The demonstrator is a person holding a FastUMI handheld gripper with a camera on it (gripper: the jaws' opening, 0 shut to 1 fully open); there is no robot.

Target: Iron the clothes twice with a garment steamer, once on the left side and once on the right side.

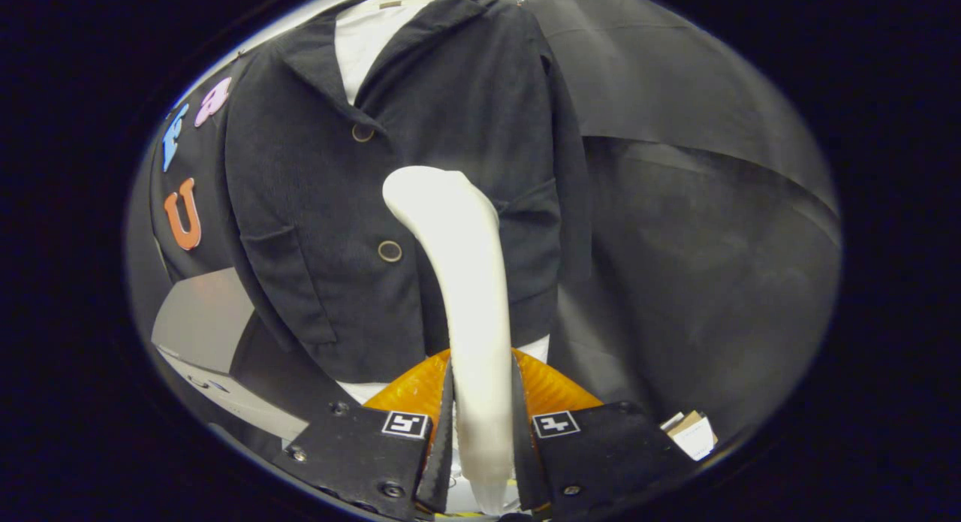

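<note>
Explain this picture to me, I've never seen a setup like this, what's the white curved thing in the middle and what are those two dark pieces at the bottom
The picture comes from a fisheye camera mounted on a hand-held gripper, a two-finger tool a person carries; there is no robot arm. The camera looks forward along the two fingers, which are the dark pieces at the bottom.

The white curved thing is a garment steamer. Its handle sits between the fingers, which close on it from both sides, and its head reaches up toward the clothing.

Beyond it hangs a dark jacket with round buttons, worn over a white shirt. The steamer head is in front of the jacket's middle, just to the side of the lower button; whether it touches the fabric I cannot tell. Black cloth behind is the booth's wall.
</note>
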